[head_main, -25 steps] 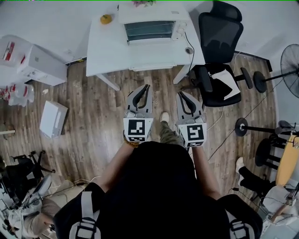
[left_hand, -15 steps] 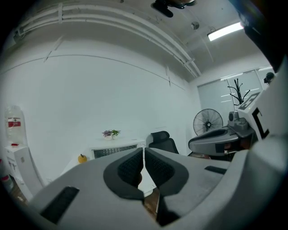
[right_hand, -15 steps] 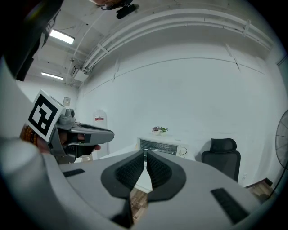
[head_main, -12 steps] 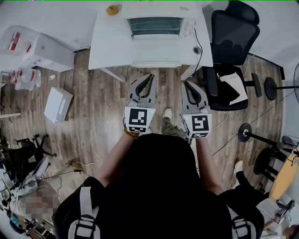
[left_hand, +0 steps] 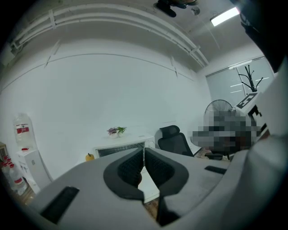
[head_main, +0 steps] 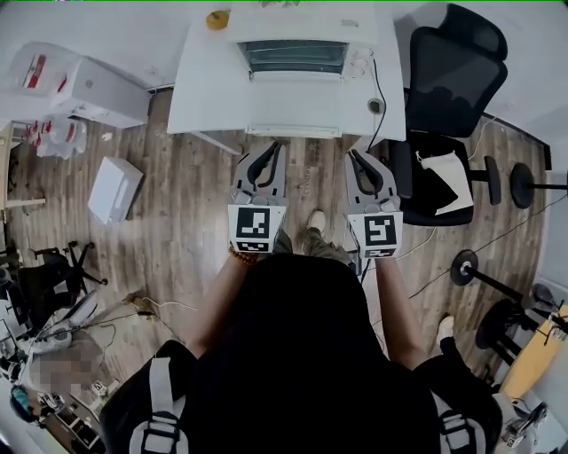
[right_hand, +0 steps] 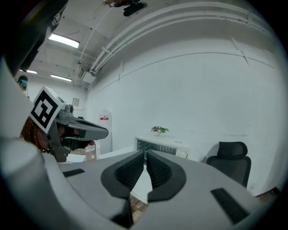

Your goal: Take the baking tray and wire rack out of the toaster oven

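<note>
The white toaster oven (head_main: 293, 55) stands at the back of a white table (head_main: 213, 97), with its glass door closed. I cannot make out a tray or a rack behind the glass. My left gripper (head_main: 274, 147) and right gripper (head_main: 352, 156) are held side by side over the wooden floor, just short of the table's front edge. Both point at the oven. Both are shut with nothing between their pads. The oven (left_hand: 119, 149) shows beyond the left gripper (left_hand: 143, 151) in the left gripper view, and the oven (right_hand: 164, 147) lies ahead of the right gripper (right_hand: 145, 154) in the right gripper view.
A small orange fruit (head_main: 217, 19) lies at the table's back left and a potted plant (left_hand: 116, 131) sits on the oven. A black office chair (head_main: 448, 84) stands right of the table. White boxes (head_main: 75, 84) and a flat carton (head_main: 116, 189) are on the floor to the left.
The person has stepped toward the table. Both grippers have moved forward together and now sit close to its front edge, still shut.
</note>
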{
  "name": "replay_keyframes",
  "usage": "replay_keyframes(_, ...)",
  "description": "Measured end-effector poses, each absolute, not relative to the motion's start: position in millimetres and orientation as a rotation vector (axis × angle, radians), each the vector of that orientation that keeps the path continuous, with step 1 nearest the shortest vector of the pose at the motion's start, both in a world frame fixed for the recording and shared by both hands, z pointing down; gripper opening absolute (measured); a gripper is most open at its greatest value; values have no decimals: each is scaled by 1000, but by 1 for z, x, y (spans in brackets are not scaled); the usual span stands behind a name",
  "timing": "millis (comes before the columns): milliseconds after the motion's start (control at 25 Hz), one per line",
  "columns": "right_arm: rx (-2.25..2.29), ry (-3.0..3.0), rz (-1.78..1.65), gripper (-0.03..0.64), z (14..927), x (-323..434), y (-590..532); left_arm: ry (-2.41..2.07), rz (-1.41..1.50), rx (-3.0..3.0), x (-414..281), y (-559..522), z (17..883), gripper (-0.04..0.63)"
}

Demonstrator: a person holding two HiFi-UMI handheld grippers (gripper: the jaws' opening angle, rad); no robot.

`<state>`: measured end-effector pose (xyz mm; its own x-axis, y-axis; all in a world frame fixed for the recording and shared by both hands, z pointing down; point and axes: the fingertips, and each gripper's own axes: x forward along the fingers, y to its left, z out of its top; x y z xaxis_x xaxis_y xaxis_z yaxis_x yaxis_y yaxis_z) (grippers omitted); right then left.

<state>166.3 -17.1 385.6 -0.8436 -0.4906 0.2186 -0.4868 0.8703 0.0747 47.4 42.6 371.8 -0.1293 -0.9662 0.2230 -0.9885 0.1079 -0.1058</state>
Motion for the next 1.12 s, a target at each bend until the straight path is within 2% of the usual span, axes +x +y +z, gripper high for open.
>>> replay_keyframes(280,806,-2766,-7,37,397,168,-50,-2260,483,2015,37,26,385,34)
replay_keyframes(520,833,-2702,-49,37,406,148,-76,-2231,446,2014,6,-5,403,34)
replay_keyframes(920,819,-2576,-178,37,417,89,-123,-2200,596,2180,-32,-72,413,34)
replay_keyframes(1120,770,-2466,-393,37,426,49,-145,-2162,552,2207,-57,-94,430,34)
